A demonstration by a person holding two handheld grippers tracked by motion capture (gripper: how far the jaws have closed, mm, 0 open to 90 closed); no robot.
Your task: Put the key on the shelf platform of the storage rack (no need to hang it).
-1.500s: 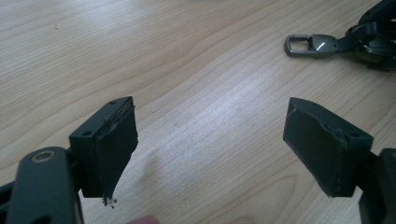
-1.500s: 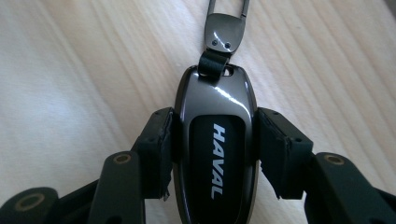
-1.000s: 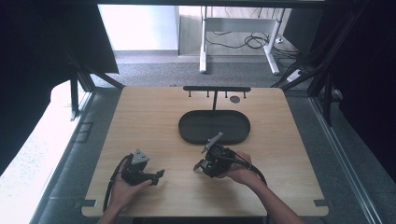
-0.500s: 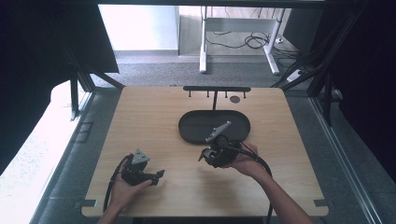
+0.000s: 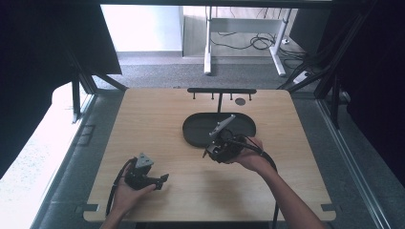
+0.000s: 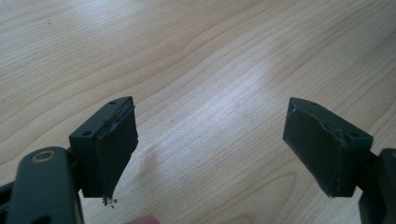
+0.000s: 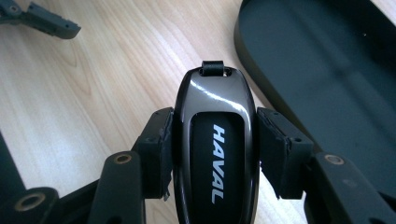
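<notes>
Key fob (marked HAVAL) sits clamped in right gripper beside dark tray; left gripper gapes.

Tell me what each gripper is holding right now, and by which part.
The right gripper clamps a dark car key fob across its two long sides, strap loop pointing away. The left gripper holds nothing; its jaws stand open.

The left gripper holds its two black jaws wide apart, nothing between them, just above the pale wooden table.
</notes>
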